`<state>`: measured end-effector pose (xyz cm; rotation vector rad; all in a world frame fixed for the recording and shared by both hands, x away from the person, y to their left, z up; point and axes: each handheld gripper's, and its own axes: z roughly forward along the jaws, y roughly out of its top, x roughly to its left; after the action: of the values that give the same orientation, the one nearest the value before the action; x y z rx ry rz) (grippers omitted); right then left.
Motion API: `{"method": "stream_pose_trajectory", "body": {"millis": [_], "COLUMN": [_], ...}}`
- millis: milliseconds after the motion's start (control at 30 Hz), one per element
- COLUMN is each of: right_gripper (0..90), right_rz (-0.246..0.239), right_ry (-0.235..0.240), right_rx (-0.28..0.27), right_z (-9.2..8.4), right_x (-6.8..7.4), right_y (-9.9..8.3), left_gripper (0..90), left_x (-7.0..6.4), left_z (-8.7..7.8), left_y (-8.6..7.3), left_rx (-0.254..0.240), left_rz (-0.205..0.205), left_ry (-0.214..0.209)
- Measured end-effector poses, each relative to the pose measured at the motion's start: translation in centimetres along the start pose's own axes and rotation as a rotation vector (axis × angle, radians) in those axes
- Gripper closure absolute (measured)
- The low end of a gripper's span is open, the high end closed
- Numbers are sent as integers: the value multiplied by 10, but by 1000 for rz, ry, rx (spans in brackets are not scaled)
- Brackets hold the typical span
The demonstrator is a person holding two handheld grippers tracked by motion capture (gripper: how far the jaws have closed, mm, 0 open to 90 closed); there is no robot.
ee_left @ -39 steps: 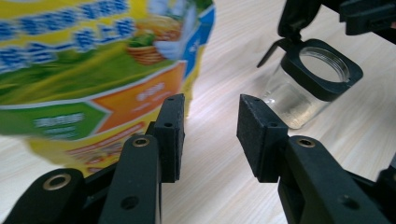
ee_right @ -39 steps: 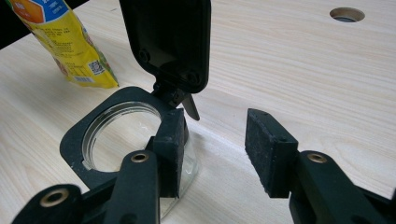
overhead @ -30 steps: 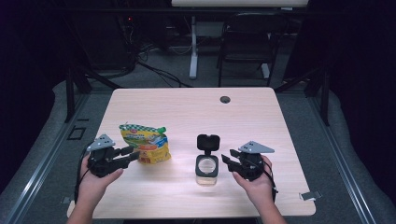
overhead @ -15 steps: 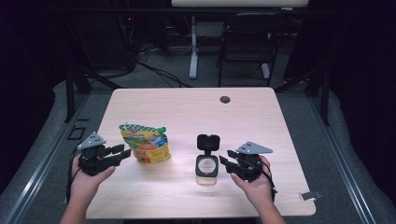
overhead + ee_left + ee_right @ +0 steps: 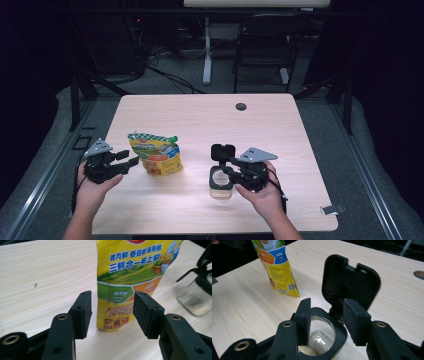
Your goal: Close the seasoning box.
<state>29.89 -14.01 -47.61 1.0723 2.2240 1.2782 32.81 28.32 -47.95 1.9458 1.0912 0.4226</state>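
Left hand-held gripper (image 5: 131, 161) lies level, jaws just opening, empty, facing the pouch (image 5: 156, 153); right hand-held gripper (image 5: 226, 167) hovers open, empty, above the jar (image 5: 220, 181).

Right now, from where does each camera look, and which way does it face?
High view: above the person's side, facing forward and down on the table; both forearms, left gripper, right gripper.
Left gripper view: along its open jaws toward the upright yellow pouch.
Right gripper view: over the jar with its lid up.
Both gripper views share pouch and jar.
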Motion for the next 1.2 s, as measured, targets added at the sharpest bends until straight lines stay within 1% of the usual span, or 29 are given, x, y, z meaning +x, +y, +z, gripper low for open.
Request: {"method": "stream_pose_trajectory", "body": {"millis": [67,100,167,200,233,300,333,367,400,433,500,633,667,733,767,867,933,1033,1067,1133,1167,1200], "right_gripper": [571,569,568,564,561,560,559,554,555,554,553,547,546,546,546,547,546,546,547,547,547,547], "right_rz": [-15,-16,-20,-25,-20,-14,-15,-3,2,7,11,26,38,40,39,44,59,67,74,80,81,81], "right_ry": [7,7,10,8,13,11,8,10,12,9,4,-1,-2,-2,-4,-8,-6,-9,-9,-10,-8,-9], "right_rx": [-9,-4,-1,5,8,12,7,7,12,6,11,11,11,11,13,19,11,20,12,12,13,12], "right_z": [3,4,7,8,9,9,9,9,9,8,7,3,2,1,1,-2,-3,-5,-5,-6,-6,-6], "right_x": [1,2,3,3,3,3,3,3,2,2,1,-2,-4,-4,-5,-8,-9,-12,-13,-14,-15,-15], "right_y": [3,4,7,8,9,9,8,7,5,4,2,-3,-5,-6,-7,-10,-12,-15,-16,-17,-17,-17], "left_gripper": [477,475,464,462,462,462,462,463,473,484,496,524,537,552,578,599,614,637,643,662,670,680], "left_x": [1,3,5,6,7,7,7,6,6,5,5,4,4,3,3,2,1,-1,-2,-3,-4,-5], "left_z": [4,6,10,12,13,15,16,17,17,18,18,17,17,16,16,15,14,12,11,9,8,6], "left_y": [0,0,0,0,1,1,2,2,2,2,2,3,3,3,3,2,2,1,1,1,0,0], "left_rx": [7,13,0,-2,1,-9,-7,-10,-5,-4,3,-4,-4,-11,-14,-13,-12,-7,-9,-6,-9,-9], "left_rz": [0,3,-2,-12,-12,-12,-6,-9,-1,-3,1,-7,-6,-3,-9,-3,-1,6,9,8,14,10], "left_ry": [-7,-12,-29,-38,-46,-58,-62,-67,-73,-77,-76,-77,-75,-65,-67,-72,-78,-84,-84,-85,-86,-91]}}
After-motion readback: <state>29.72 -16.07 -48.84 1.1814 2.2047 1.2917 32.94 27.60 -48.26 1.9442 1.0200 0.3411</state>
